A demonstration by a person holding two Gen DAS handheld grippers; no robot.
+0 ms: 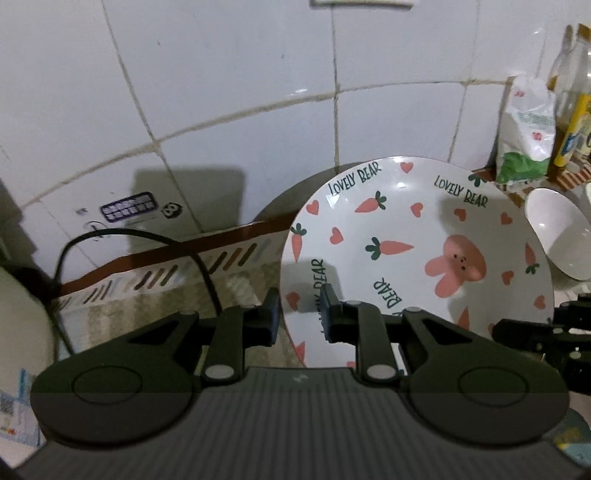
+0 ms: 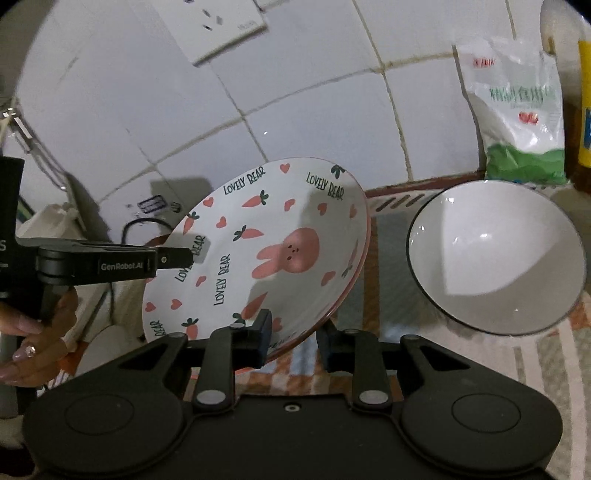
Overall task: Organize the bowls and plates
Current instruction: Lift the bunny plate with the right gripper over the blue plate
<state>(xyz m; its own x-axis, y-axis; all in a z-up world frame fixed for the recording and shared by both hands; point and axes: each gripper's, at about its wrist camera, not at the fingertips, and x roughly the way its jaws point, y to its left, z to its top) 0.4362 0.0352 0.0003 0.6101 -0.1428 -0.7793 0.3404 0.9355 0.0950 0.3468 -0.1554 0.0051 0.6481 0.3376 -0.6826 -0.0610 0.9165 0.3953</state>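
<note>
A white plate with pink rabbit, carrots and "LOVELY BEAR" print (image 1: 417,251) is held tilted above the counter; it also shows in the right wrist view (image 2: 266,254). My left gripper (image 1: 300,314) is shut on its left rim. My right gripper (image 2: 293,341) is shut on its near right rim. The left gripper also shows in the right wrist view (image 2: 184,258), with the person's hand. A second, pink-rimmed plate (image 2: 360,266) seems to lie right beneath it. A white bowl with a dark rim (image 2: 498,254) stands to the right, also in the left wrist view (image 1: 561,232).
A tiled wall is close behind, with a socket (image 2: 218,26). A white and green bag (image 2: 517,110) and bottles (image 1: 569,99) stand at the back right. A black cable (image 1: 147,240) and a white appliance (image 1: 18,325) are at the left. A patterned mat (image 2: 480,369) covers the counter.
</note>
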